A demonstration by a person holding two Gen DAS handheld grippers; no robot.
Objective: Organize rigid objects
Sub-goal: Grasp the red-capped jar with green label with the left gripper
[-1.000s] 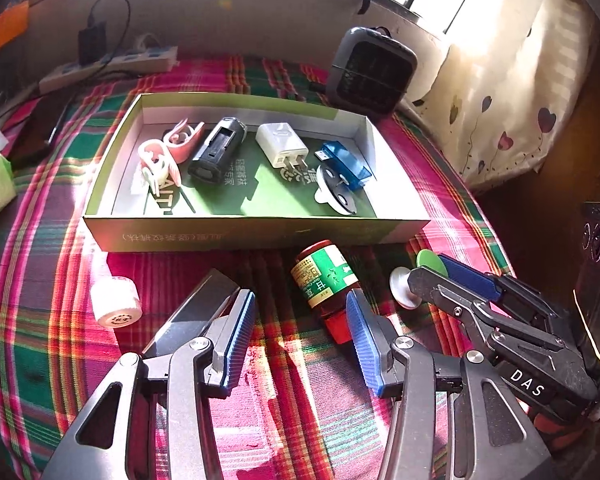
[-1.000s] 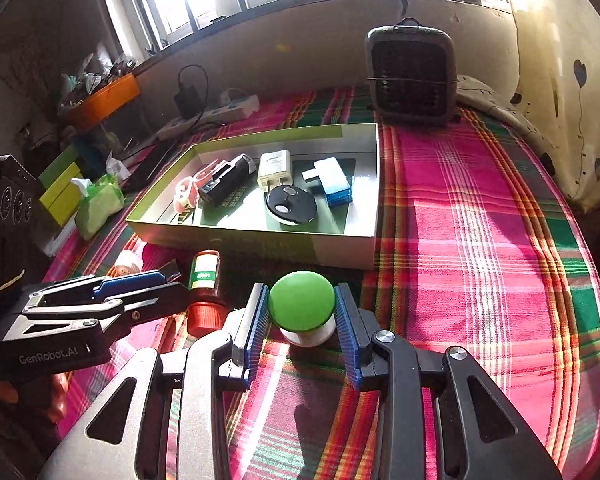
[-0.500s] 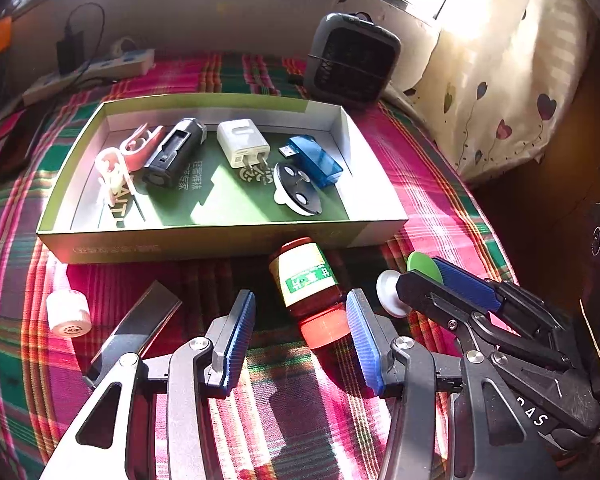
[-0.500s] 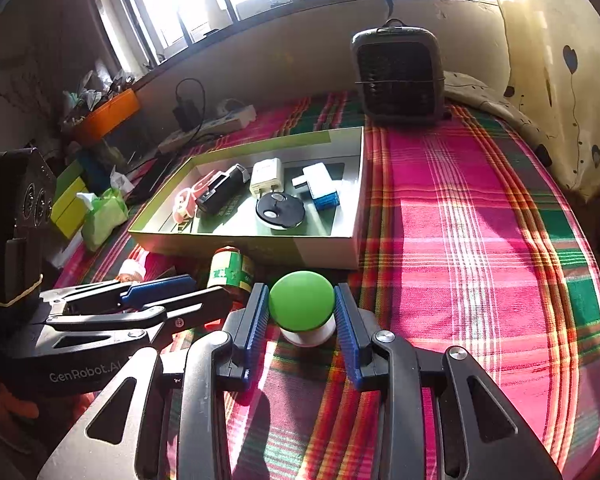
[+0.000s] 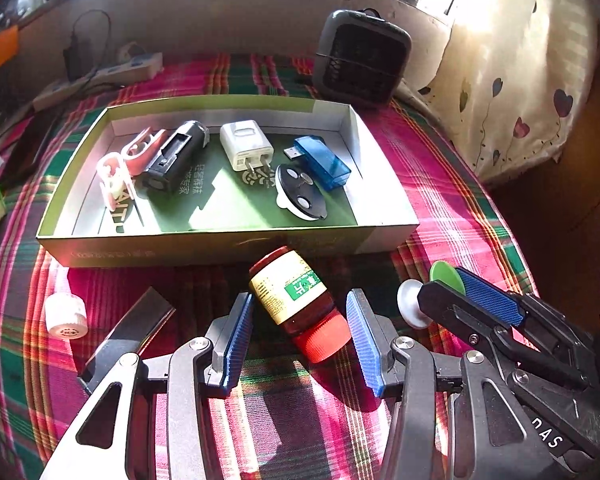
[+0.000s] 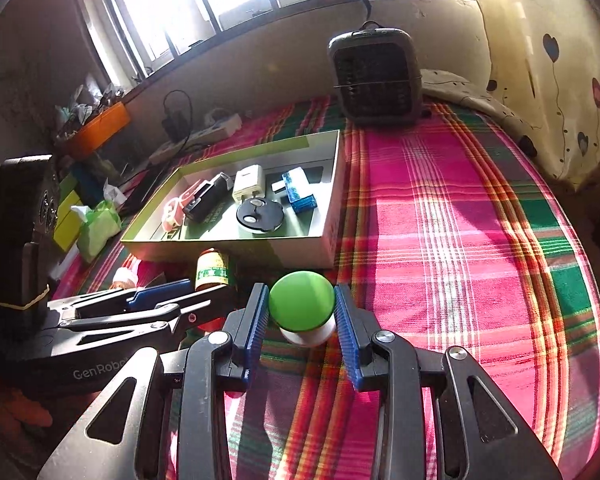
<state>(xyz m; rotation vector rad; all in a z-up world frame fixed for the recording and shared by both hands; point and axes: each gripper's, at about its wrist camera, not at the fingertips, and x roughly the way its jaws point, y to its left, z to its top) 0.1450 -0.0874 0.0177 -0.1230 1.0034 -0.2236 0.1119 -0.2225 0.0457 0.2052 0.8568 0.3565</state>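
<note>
A shallow green box [image 5: 204,244] [image 6: 236,246] on the plaid cloth holds pink clips, a black case, a white charger, a blue USB reader and a round black fob. A brown bottle with a red cap [image 5: 296,304] [image 6: 212,270] lies in front of the box, between the open fingers of my left gripper [image 5: 300,336], untouched. My right gripper [image 6: 302,328] is shut on a green-topped white knob [image 6: 302,306], also seen in the left wrist view [image 5: 412,306].
A small white cap [image 5: 66,316] and a flat grey strip [image 5: 128,332] lie at front left. A grey fan heater [image 6: 376,80] stands behind the box. A power strip [image 5: 100,80] lies at the back left. Green tissue pack [image 6: 98,228] sits left.
My left gripper has moved forward so the bottle now lies between its fingers. The right gripper still holds the knob in the same place.
</note>
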